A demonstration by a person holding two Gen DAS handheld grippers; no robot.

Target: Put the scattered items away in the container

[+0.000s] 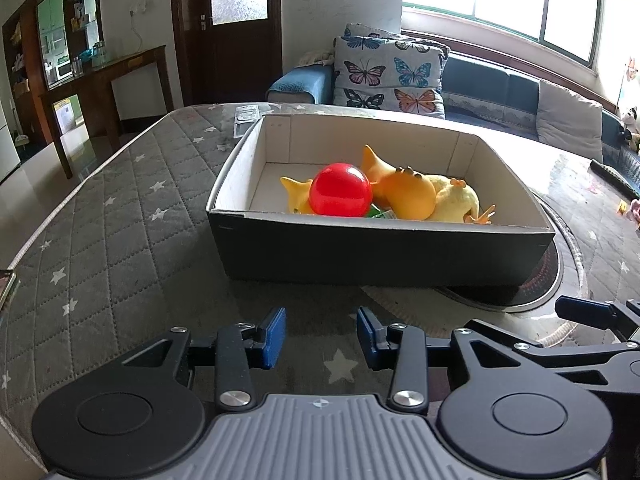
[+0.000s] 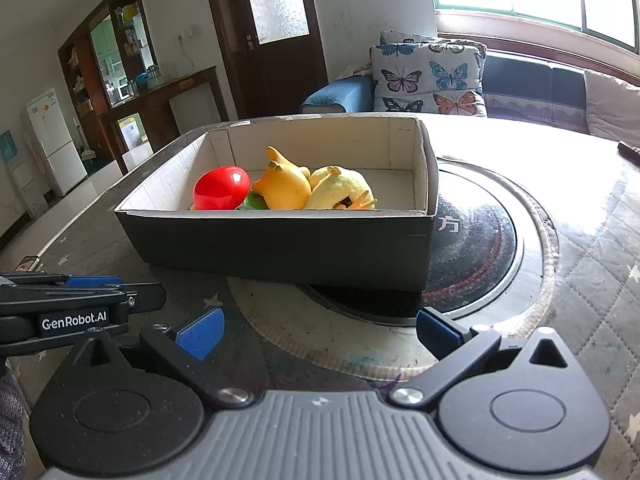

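While the box (image 1: 380, 248) holds the red ball (image 1: 340, 189), both grippers' jaws gape, gripping nothing.

Left tool (image 1: 321, 338): matte black linkage arms with silver screws, round black pivot discs, a ribbed grey housing and blue ridged pads (image 1: 274, 338). Right tool (image 2: 320, 336) looks identical. White "GenRobot.AI" lettering marks the left tool's side.

Quilted star-print table cover (image 1: 120, 216), cardboard box (image 1: 376, 252) on it, partly over round hotplate (image 2: 476, 248)
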